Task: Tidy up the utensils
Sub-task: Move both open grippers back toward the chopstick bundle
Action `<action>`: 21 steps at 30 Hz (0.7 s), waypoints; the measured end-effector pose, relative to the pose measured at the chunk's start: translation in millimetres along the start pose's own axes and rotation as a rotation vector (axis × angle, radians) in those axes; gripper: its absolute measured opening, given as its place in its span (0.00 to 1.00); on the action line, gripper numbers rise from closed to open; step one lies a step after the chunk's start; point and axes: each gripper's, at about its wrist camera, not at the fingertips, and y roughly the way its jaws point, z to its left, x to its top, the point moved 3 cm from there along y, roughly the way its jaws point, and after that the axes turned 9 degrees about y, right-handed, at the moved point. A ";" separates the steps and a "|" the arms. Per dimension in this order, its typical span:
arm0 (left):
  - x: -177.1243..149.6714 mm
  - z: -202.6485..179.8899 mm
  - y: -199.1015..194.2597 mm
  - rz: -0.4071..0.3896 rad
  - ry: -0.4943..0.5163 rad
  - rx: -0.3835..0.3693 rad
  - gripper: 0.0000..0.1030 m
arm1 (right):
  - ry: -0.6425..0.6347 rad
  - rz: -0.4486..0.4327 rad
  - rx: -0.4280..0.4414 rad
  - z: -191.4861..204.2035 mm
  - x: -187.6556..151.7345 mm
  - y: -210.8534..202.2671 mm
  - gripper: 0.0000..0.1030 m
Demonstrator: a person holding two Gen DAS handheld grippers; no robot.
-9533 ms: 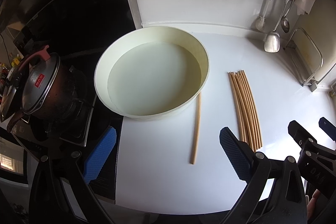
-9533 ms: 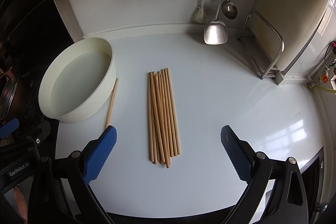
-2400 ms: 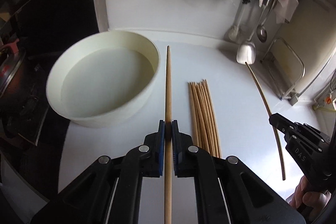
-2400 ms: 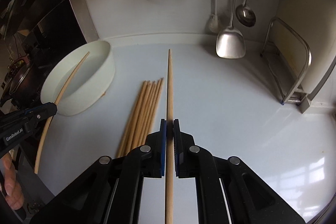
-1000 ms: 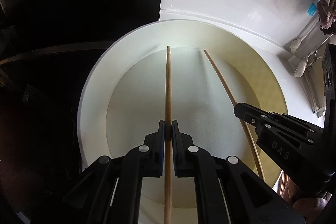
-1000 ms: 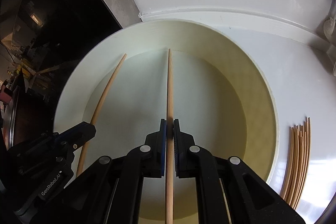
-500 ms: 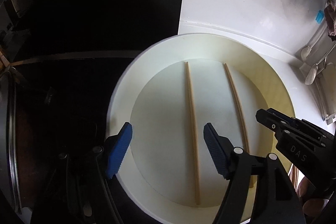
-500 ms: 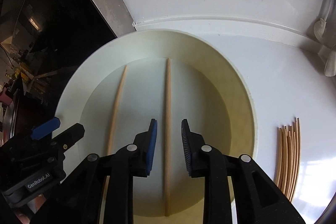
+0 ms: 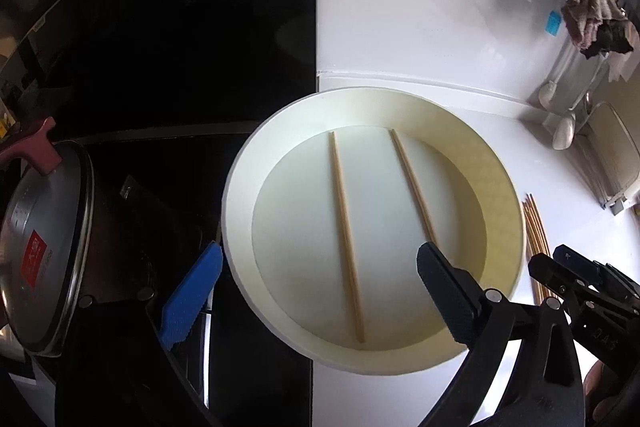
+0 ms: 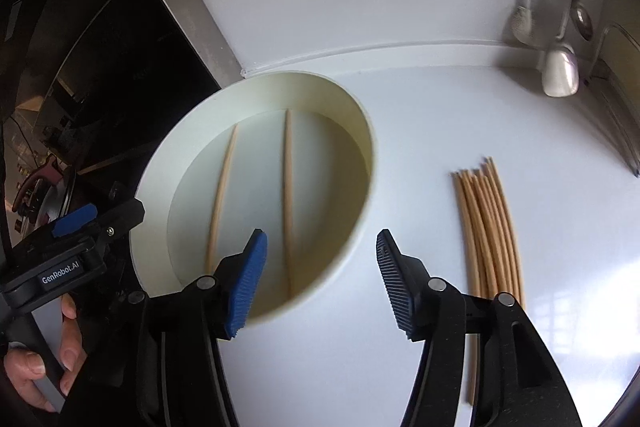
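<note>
A round cream basin (image 9: 508, 187) (image 10: 360, 131) stands on the white counter. Two wooden chopsticks lie flat inside it, side by side and apart: one on the left (image 9: 346, 235) (image 10: 221, 195), one on the right (image 9: 412, 183) (image 10: 287, 187). A bundle of several more chopsticks (image 10: 490, 227) (image 9: 534, 223) lies on the counter to the basin's right. My left gripper (image 9: 316, 301) is open and empty over the basin's near left rim. My right gripper (image 10: 320, 287) is open and empty above the basin's near right rim.
A black stove with a lidded metal pot (image 9: 40, 251) is left of the basin. Ladles and a spatula (image 10: 560, 71) hang on the white back wall, with cloths (image 9: 592, 15) above. A wire rack (image 9: 612, 159) stands at the far right.
Both grippers, open since half a second ago, have drawn back from the basin. The two chopsticks they released lie still inside it. The right gripper has opened wider and swung right.
</note>
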 end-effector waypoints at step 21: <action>-27.6 -175.5 -29.4 0.004 -0.007 -0.023 0.93 | 0.023 0.007 -0.128 -185.3 -15.6 -48.8 0.57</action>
